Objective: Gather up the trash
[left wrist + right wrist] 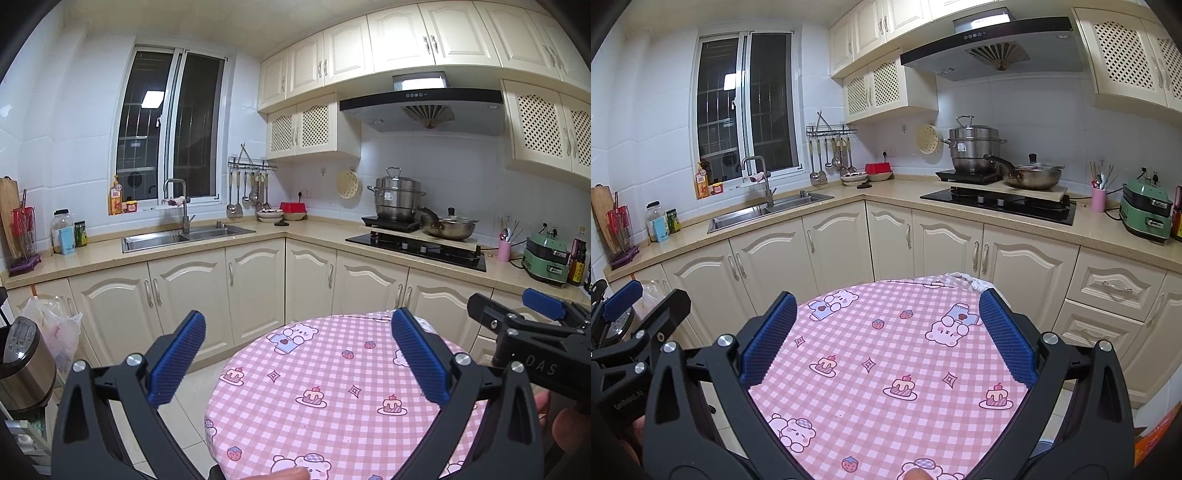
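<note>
Left claw [298, 360]: jaws spread wide, nothing between them; black frame, blue ribbed pads [179, 356], held above the near-left edge of the tabletop [332, 406]
Right claw [888, 332]: jaws equally wide, empty; same blue ribbed pads [1006, 336], centred over the tabletop and reaching nearer its far edge
Tabletop: round, covered in a soft pink-and-white checked cloth printed with bears, cakes and strawberries; no loose trash shows on it
Crumpled whitish piece [964, 279]: at the far edge of the tabletop, right of centre; whether it is trash or a fold of cloth cannot be told. It lies straight ahead of the right claw, so by judgement that hand is the nearer; long axis seems to run along the edge
Plastic bag [55, 325]: thin, translucent, wrinkled, hanging by the cabinets off the tabletop's left side, nearer the left claw; a likely receptacle
Steel cooker [22, 365]: cylindrical, just below the bag
</note>
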### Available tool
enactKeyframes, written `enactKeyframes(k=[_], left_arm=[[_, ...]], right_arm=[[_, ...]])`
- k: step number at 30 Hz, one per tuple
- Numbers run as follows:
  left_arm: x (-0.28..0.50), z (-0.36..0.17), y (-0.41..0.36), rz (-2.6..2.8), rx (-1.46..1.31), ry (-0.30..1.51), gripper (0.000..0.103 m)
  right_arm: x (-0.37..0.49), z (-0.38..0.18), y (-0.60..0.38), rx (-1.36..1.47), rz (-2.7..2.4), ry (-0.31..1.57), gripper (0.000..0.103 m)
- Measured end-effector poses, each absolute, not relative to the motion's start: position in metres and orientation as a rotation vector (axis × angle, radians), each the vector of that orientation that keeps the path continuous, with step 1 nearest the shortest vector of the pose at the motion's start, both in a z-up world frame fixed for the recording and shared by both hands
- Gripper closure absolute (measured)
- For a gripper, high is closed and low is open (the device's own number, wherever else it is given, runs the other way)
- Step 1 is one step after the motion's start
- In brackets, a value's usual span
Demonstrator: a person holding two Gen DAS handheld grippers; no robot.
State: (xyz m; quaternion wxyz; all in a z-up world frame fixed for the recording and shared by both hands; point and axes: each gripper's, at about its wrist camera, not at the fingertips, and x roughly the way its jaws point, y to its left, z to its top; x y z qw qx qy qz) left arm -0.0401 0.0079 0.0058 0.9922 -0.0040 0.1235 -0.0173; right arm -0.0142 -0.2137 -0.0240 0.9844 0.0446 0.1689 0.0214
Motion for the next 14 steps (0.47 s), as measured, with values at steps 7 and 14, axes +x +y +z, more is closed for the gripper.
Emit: enactKeyframes(k=[7, 14], left_arm=[[-0.049, 0.008, 0.006, -0.032, 0.0, 0.198, 0.004], [-0.047, 0.009, 0.006, -0.015, -0.008, 0.213, 0.004]], right_arm=[[-0.013, -0.022, -0.208, 0.091, 0.05, 0.336, 0.006], [-0.013, -0.02, -0.204, 0.097, 0.051, 0.33, 0.006]])
